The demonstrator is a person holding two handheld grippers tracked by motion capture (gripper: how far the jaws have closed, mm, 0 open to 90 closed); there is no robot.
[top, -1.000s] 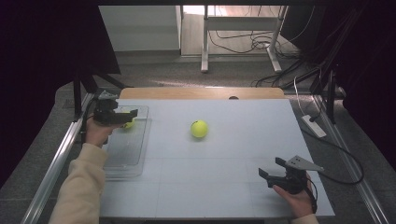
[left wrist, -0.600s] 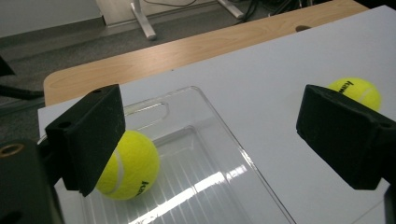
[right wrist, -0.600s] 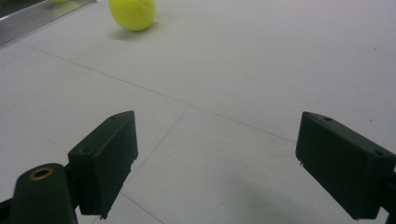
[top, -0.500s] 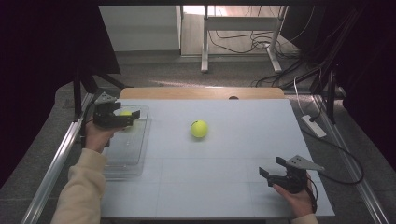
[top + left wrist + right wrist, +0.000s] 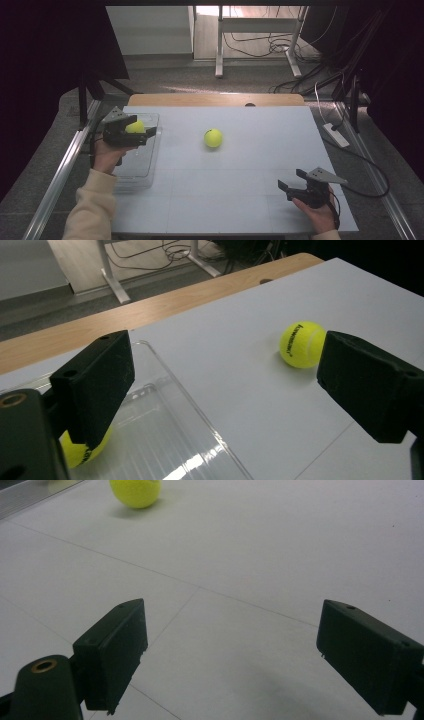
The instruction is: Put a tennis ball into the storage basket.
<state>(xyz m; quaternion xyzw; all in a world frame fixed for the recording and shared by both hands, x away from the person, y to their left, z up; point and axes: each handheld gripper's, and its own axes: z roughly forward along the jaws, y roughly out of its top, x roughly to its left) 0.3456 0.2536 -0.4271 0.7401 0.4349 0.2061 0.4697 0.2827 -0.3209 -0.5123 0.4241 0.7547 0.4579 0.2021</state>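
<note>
felt-covered yellow ball [image 5: 213,138] lay mid-counter [image 5: 250,200], a second ball [image 5: 80,450] in the clear tray [image 5: 145,165]. left gripper [image 5: 145,135] over the tray, jaws wide and empty; right gripper [image 5: 290,181] likewise. light, springy, prone to roll: best pinched across its middle.

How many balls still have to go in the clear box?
One ball already lies in the tray. The left tool hangs open above it, holding nothing. One more ball still sits on the table, and the right tool waits open, well short of it. So about halfway.
</note>
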